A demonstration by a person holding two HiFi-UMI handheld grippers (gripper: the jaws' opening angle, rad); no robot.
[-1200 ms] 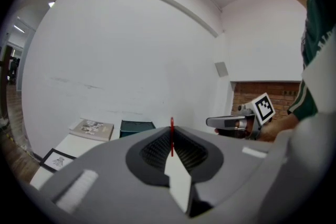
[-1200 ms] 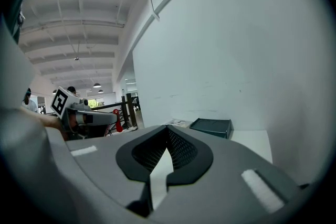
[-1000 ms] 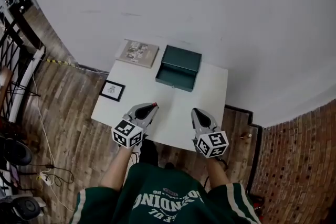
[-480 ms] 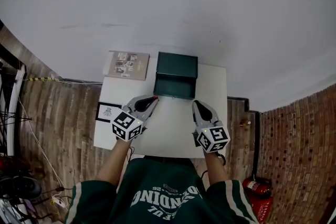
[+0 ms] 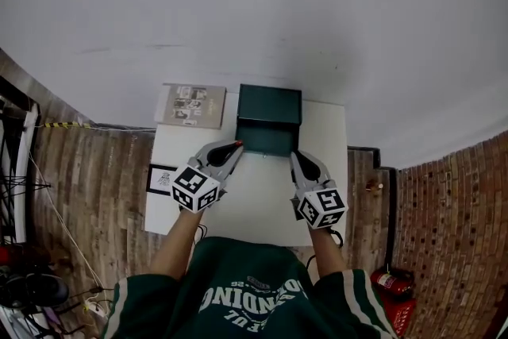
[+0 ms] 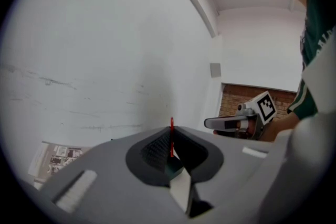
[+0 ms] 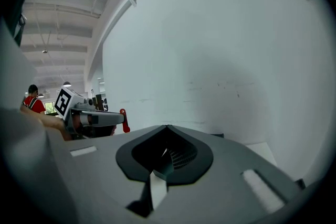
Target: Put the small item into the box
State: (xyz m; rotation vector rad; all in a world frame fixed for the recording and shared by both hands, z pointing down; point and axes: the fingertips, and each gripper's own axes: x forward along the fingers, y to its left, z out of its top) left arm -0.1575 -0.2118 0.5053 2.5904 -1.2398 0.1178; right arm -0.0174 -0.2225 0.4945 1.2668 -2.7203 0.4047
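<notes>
The dark green box (image 5: pixel 269 121) stands open at the far side of the white table (image 5: pixel 254 202), lid raised toward the wall. My left gripper (image 5: pixel 234 147) is shut on a small thin red item (image 5: pixel 236 144), held just off the box's front left corner. In the left gripper view the red item (image 6: pixel 171 136) stands upright, pinched between the closed jaws. My right gripper (image 5: pixel 296 158) is shut and holds nothing, hovering near the box's front right corner. The right gripper view shows its jaws closed (image 7: pixel 166 126), with the left gripper (image 7: pixel 97 118) and red item (image 7: pixel 124 120) off to the side.
A printed booklet (image 5: pixel 190 105) lies at the table's far left corner. A small framed picture (image 5: pixel 161 177) sits at the left edge. A white wall rises right behind the table. A red fire extinguisher (image 5: pixel 390 286) stands on the brick floor at right.
Both grippers have moved forward toward the box; the left one with the red item now sits at its front edge. The head camera has swung to face the table squarely.
</notes>
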